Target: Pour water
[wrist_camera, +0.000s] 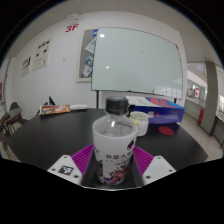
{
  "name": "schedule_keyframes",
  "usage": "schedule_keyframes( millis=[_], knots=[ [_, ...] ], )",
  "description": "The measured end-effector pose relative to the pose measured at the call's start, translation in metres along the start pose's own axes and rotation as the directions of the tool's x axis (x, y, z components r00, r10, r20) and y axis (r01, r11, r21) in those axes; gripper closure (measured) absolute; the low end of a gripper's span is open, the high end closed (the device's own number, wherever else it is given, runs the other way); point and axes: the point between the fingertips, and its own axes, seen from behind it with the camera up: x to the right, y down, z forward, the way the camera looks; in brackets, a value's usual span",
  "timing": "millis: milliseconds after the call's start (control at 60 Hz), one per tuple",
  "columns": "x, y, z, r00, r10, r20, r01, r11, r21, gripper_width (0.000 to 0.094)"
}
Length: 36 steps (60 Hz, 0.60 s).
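Clear plastic bottle (113, 140) sat clamped between the fingers (111, 167); tipping slowly toward the cup (139, 122) seemed wisest.

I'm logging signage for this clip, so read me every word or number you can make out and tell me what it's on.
"3F": red sign on the wall.
Bottle label between the gripper fingers: print too blurred to read.
Wall posters: too small to read.
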Motion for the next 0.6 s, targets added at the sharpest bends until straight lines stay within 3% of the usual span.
schedule_keyframes(
  millis=[33, 317, 467, 600],
  knots=[
    [0.002, -0.003, 0.003, 1.0, -0.001, -0.007, 0.001, 1.0, 0.011, 0.0364],
    [0.0, -0.003, 0.005, 0.998, 0.021, 0.055, -0.023, 0.999, 0.024, 0.0551],
    [-0.009, -0.024, -0.001, 0.993, 0.026, 0.114, -0.03, 0.999, 0.031, 0.055],
    [-0.036, -0.086, -0.004, 0.961, 0.126, 0.247, -0.147, 0.987, 0.07, 0.055]
  ],
)
